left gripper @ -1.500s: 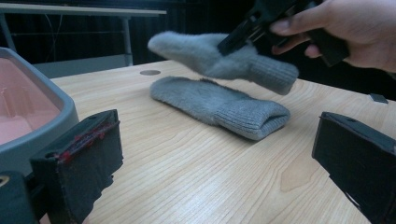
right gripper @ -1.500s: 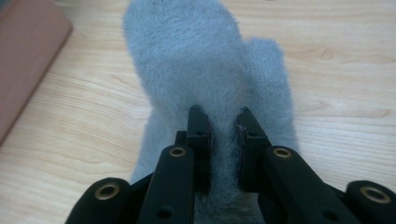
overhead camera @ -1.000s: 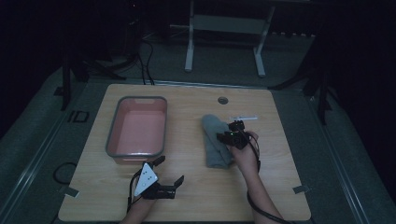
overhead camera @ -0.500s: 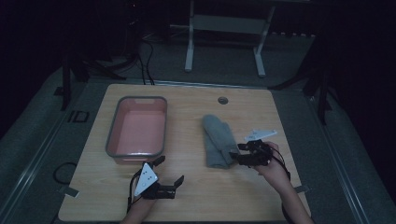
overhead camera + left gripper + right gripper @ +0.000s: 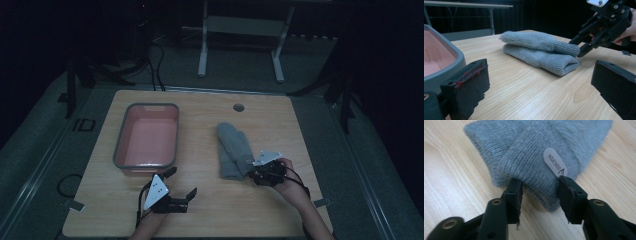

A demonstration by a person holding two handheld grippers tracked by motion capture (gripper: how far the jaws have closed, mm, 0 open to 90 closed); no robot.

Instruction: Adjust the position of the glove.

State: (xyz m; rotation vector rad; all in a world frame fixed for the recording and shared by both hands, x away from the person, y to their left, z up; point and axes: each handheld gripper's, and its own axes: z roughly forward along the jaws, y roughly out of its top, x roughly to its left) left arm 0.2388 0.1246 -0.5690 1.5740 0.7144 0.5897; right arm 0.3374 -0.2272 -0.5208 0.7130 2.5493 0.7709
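The right gripper (image 5: pixel 540 188), jaws just closing, straddled the top mitten's cuff (image 5: pixel 534 170); next it needed a firm pinch.

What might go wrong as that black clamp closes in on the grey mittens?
The right hand-held gripper has just been closing, its jaws astride the cuff of the top mitten. Two mittens lie stacked, so it may pinch both cuffs, or drag the lower mitten along. The grip sits at the cuff's very edge, so the soft knit could slip out when lifted.
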